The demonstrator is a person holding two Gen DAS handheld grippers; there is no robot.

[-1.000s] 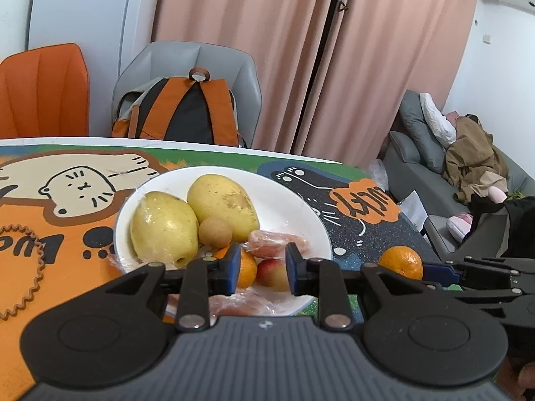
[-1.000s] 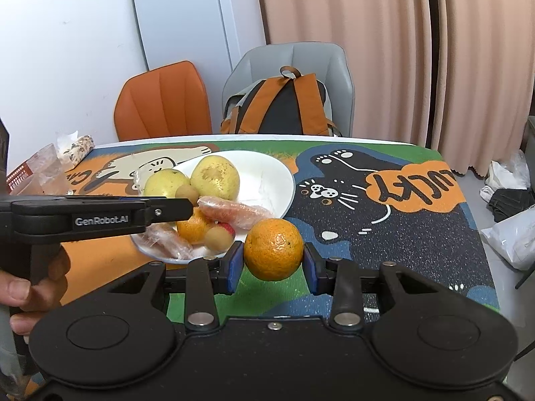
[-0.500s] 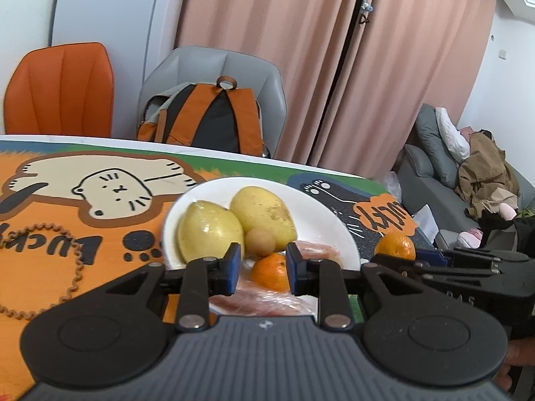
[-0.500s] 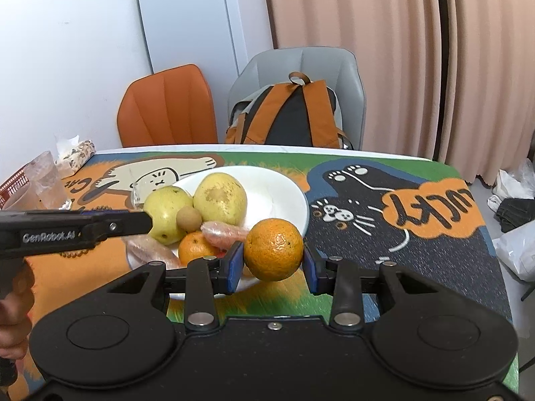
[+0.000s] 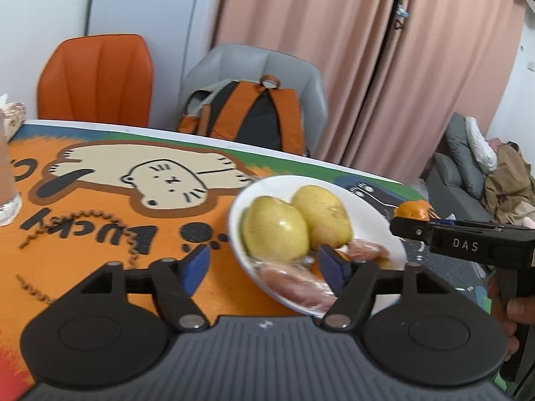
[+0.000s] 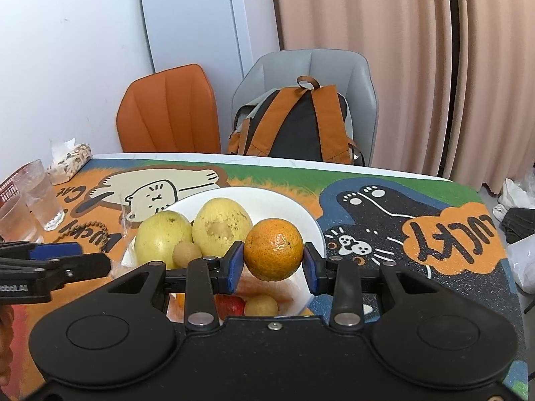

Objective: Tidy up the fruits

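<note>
A white plate [image 6: 301, 214] on the table holds two yellow-green pears [image 6: 222, 225], small brown round fruits [image 6: 186, 254], a red fruit [image 6: 230, 304] and plastic-wrapped pieces [image 5: 297, 284]. My right gripper [image 6: 272, 264] is shut on an orange [image 6: 273, 249] and holds it above the plate's near right part; it also shows in the left wrist view [image 5: 413, 210]. My left gripper [image 5: 264, 264] is open and empty, its jaws wide apart at the plate's [image 5: 267, 187] near left edge.
The table wears a cartoon cat mat [image 6: 434, 234]. Glasses [image 6: 40, 193] and a tissue pack [image 6: 70, 158] stand at the far left. An orange chair [image 6: 167, 110] and a grey chair with a backpack [image 6: 294, 123] stand behind the table.
My left gripper has opened wide and shifted left, so the plate now sits to its right. My right gripper has carried the orange left, over the plate.
</note>
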